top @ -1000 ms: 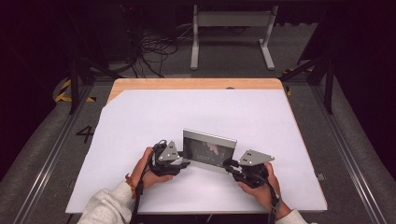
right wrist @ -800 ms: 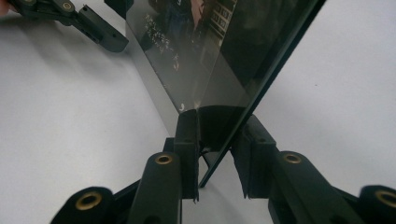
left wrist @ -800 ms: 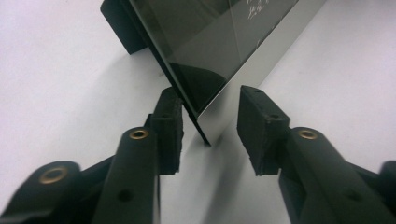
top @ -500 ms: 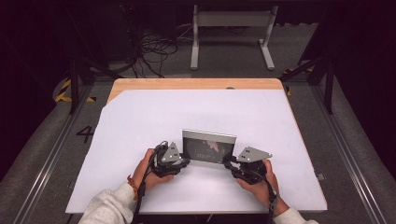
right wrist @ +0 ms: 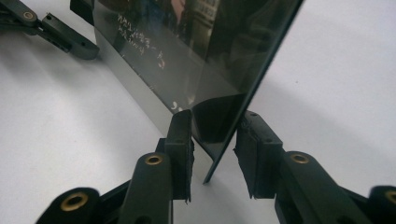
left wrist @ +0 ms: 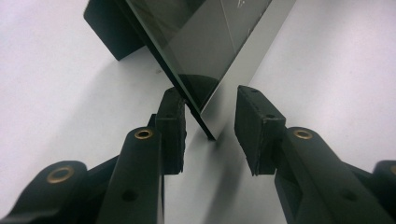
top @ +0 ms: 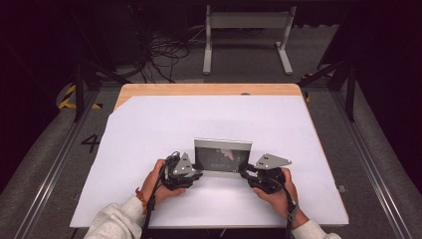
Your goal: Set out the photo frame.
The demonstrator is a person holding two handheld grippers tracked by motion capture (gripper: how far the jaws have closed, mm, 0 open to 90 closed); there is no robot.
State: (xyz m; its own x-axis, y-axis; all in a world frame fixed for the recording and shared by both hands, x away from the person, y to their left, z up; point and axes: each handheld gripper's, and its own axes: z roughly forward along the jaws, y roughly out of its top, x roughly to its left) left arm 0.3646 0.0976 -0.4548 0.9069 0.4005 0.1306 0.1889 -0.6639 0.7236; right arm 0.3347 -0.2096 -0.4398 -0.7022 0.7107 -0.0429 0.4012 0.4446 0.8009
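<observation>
A person at a white-topped table works a picture frame from both ends, a gripper in each hand. On the left, the left gripper sits at the frame's lower left corner; seen along its own jaws, they stand apart on either side of the corner, one pad close against the frame's dark back edge, the other clear of the glass. The frame stands near the front middle of the table, upright and leaning slightly back, its silver border around a dark, glossy picture. On the right, the right gripper meets the frame's lower right corner; in its own view the jaws straddle the frame's edge, both pads very near it, though whether they are pressing it cannot be told.
</observation>
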